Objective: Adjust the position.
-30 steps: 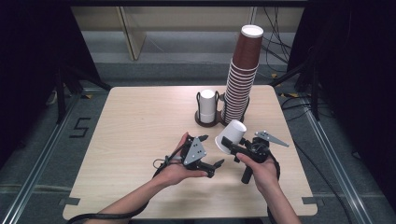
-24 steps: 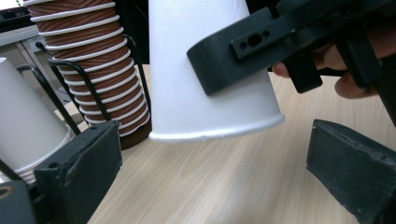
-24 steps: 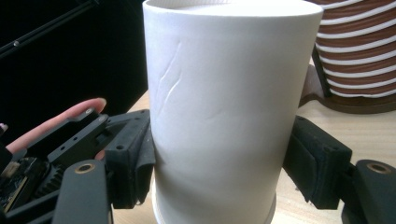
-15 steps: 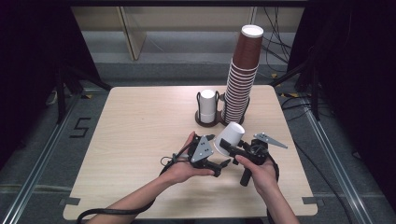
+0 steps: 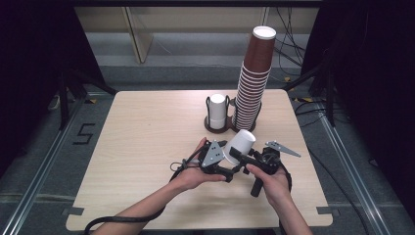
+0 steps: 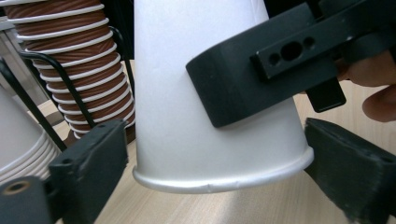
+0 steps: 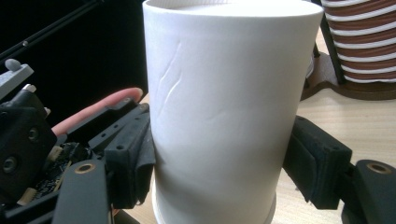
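A white paper cup (image 5: pixel 241 143) is held tilted above the table, rim toward the person, with my right gripper (image 5: pixel 240 155) shut on its wall. In the right gripper view the pads (image 7: pixel 133 158) press both sides of the cup (image 7: pixel 224 102), and a crease shows in its wall. My left gripper (image 5: pixel 229 159) is right beside it. In the left gripper view the cup's (image 6: pixel 201 93) rim sits between my jaws, which have just been closing; a gap remains on the left side. The right gripper's jaw (image 6: pixel 252 70) crosses the cup there.
A tall stack of brown cups (image 5: pixel 254 83) and a short stack of white cups (image 5: pixel 217 110) stand in a dark wire holder (image 5: pixel 219 129) at the table's back middle. The wooden table (image 5: pixel 147 137) is bare at the left. Dark floor surrounds it.
My left gripper has moved right, up to the cup, and its jaws now bracket the rim. The right hand and the cup have stayed in place.
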The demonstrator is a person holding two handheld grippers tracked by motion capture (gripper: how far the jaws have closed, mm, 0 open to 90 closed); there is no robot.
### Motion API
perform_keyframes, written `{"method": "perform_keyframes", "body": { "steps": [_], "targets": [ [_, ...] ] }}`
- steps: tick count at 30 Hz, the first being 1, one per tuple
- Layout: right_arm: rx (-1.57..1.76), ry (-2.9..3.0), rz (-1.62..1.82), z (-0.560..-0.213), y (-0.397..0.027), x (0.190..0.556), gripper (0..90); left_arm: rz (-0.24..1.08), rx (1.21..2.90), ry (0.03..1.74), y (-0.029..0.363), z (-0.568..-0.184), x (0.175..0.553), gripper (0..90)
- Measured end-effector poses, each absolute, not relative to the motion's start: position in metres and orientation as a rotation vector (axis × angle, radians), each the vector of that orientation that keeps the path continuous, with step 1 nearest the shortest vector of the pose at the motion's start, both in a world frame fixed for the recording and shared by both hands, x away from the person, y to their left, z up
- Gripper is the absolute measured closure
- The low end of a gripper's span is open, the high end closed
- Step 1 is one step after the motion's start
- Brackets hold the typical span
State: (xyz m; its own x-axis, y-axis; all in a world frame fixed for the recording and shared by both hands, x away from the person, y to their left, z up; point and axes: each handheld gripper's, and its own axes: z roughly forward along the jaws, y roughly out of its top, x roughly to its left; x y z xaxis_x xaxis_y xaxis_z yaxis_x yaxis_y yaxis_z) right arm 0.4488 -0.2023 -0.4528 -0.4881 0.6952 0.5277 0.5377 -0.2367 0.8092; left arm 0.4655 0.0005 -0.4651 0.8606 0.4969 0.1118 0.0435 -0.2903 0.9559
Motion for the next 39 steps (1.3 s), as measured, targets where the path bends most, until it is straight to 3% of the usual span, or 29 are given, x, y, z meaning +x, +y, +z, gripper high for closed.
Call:
{"method": "perform_keyframes", "body": {
  "steps": [11,25,39],
  "targets": [
    [1.548,1.855,1.831,-0.453,-0.202,0.448,28.5,0.44,1.824,0.411,0.002,-0.465,0.465,14.9],
    [1.585,1.859,1.859,-0.448,-0.203,0.452,18.5,0.441,1.811,0.43,0.004,-0.46,0.462,26.2],
    [1.585,1.863,1.888,-0.441,-0.204,0.451,12.2,0.439,1.813,0.429,0.009,-0.457,0.461,29.8]
  ]
}}
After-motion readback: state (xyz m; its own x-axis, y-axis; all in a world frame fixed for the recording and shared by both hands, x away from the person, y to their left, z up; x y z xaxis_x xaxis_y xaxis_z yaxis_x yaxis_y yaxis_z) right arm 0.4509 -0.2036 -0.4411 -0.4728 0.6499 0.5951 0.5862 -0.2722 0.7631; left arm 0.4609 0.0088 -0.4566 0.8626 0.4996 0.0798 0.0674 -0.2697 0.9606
